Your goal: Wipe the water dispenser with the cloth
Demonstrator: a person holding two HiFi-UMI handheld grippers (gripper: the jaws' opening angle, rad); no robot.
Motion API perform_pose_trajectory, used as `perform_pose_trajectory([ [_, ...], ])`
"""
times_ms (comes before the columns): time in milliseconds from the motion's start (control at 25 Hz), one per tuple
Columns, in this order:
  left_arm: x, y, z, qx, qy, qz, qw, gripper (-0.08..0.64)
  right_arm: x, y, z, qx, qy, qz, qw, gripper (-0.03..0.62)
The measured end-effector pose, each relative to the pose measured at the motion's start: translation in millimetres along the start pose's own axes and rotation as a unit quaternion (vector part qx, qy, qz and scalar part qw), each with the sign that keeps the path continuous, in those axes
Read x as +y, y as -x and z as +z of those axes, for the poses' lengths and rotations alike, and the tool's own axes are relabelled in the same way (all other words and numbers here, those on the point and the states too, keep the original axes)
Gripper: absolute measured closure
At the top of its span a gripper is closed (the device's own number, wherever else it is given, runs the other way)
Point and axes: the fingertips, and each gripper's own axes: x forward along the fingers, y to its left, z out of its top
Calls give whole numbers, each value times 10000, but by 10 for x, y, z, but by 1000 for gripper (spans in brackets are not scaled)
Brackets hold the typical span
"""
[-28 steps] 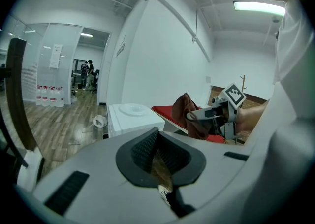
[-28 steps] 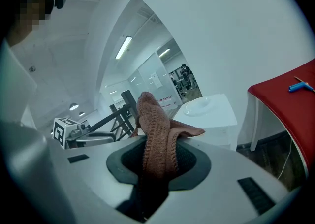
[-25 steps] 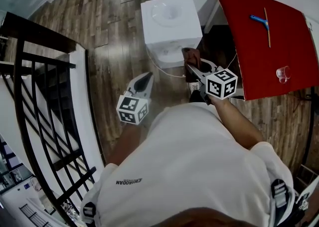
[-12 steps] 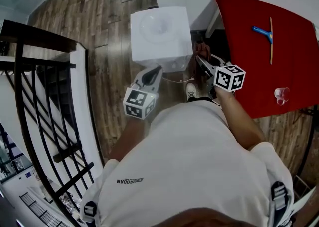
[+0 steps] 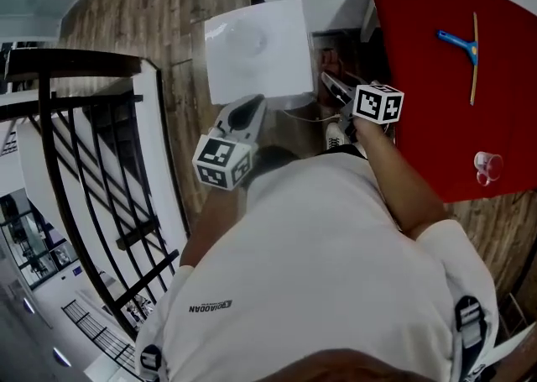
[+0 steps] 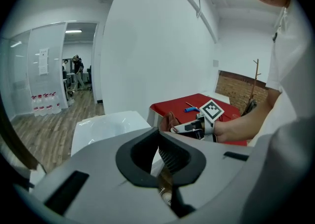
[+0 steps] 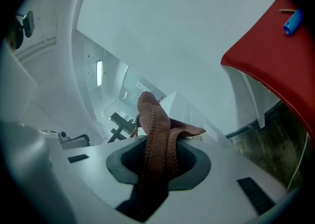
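The white water dispenser (image 5: 252, 49) stands on the wooden floor, seen from above; its top (image 6: 106, 128) also shows in the left gripper view. My right gripper (image 5: 330, 81) is by the dispenser's right side, shut on a brown cloth (image 5: 329, 61). In the right gripper view the cloth (image 7: 155, 137) hangs folded between the jaws of the right gripper (image 7: 156, 161), with the dispenser's white side (image 7: 194, 114) just beyond. My left gripper (image 5: 252, 106) hovers at the dispenser's front edge. The left gripper (image 6: 164, 165) is shut with nothing in it.
A red table (image 5: 428, 95) stands to the right, carrying a blue squeegee (image 5: 457, 39) and a clear cup (image 5: 487, 166). A black stair railing (image 5: 75, 162) runs along the left. A white cable (image 5: 304, 117) trails from the dispenser's front.
The right gripper with the cloth has risen from the dispenser's lower front to its right side. The left gripper has stayed at the front edge. The view has shifted over the dispenser.
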Motion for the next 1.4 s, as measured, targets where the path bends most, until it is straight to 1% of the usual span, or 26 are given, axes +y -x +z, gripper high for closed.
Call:
perform_pose_trajectory([
  [120, -33, -71, -34, 213, -162, -47, 9996, 563, -104, -96, -57, -4, -286, 145, 9995, 495],
  [240, -80, -215, -79, 404, -208, -189, 9988, 563, -170, -202, -50, -18, -407, 345, 9986, 495],
  [320, -149, -282, -65, 468, -204, -307, 9982, 563, -166, -225, -42, -21, -440, 450, 9980, 495],
  [400, -191, -352, -47, 500, -183, -373, 9979, 563, -125, -254, -43, -8, -458, 643, 9969, 496],
  [520, -115, -581, -27, 520, -25, -378, 9979, 563, -160, -435, 33, 5, -434, 1035, 9937, 497],
  [600, -121, -651, -26, 556, 27, -380, 9977, 563, -208, -479, 48, -46, -555, 1174, 9915, 497],
  [800, -114, -692, -94, 682, 55, -365, 9970, 563, -416, -602, -62, -34, -675, 1012, 9926, 497],
  [1040, -70, -748, -166, 826, 139, -227, 9962, 563, -699, -705, -220, -51, -1056, 873, 9906, 496],
  [1280, 0, -855, -164, 792, 162, -202, 9965, 563, -1133, -898, -570, 342, -1076, 495, 9924, 497],
  [1400, 7, -876, -129, 787, 148, -201, 9966, 563, -1342, -972, -734, 489, -1225, 305, 9908, 496],
])
